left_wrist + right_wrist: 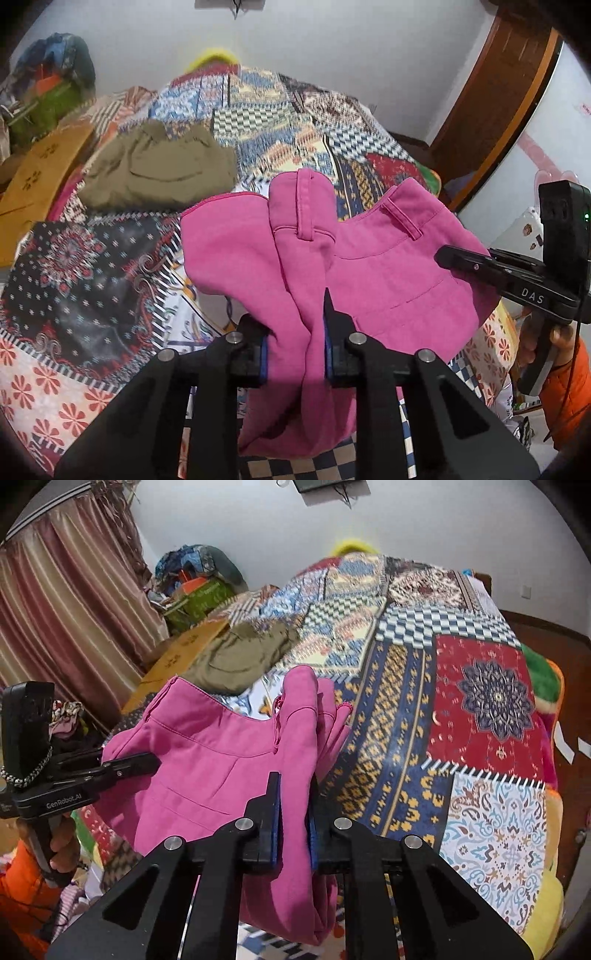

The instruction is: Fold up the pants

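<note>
Covering the whole bed, a patchwork bedspread point(480, 701) is lying under everything, with striped curtains point(55, 609) hanging at its far left side. A folded olive garment point(159, 173) is resting on the bedspread just beyond the pink pants point(369, 266), and a tan cardboard sheet point(37, 177) is sitting beside it. The pants are hanging bunched above the bedspread, waistband and belt loops pointing away toward the wall, their long axis hard to judge. The left gripper point(295, 332) is pinching one gathered fold, and the right gripper point(295, 808) is clamping another.
</note>
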Demonstrator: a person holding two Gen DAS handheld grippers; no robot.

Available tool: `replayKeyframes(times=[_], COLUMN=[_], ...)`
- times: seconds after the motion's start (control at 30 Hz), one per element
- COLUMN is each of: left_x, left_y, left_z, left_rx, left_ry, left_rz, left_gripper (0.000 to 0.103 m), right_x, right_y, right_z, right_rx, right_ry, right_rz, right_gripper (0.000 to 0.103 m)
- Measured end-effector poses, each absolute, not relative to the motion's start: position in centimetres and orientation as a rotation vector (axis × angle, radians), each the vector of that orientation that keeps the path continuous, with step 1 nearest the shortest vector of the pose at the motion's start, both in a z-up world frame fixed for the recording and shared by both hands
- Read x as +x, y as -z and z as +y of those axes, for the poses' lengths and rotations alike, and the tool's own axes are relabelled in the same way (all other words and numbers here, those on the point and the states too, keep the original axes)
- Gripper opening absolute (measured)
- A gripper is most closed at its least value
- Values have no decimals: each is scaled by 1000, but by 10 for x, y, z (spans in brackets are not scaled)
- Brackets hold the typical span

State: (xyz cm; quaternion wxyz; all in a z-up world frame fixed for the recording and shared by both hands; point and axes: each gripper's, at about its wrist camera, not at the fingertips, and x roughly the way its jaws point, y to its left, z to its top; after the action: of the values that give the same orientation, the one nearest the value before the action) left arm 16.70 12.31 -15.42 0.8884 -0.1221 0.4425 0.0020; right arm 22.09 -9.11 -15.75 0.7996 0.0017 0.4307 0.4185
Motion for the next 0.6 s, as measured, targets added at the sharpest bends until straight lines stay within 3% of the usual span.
replayKeyframes(times=[0.6], left_x=[199], left_y=[76], left_z=[196], left_rx=[-221], left_ry=[-54], left_rz=[744], left_gripper=[21], right_x=[247], right_y=[84], right_z=[-30], right_rx=[68], right_ry=[-942], right_rz=[728], right_gripper=[10])
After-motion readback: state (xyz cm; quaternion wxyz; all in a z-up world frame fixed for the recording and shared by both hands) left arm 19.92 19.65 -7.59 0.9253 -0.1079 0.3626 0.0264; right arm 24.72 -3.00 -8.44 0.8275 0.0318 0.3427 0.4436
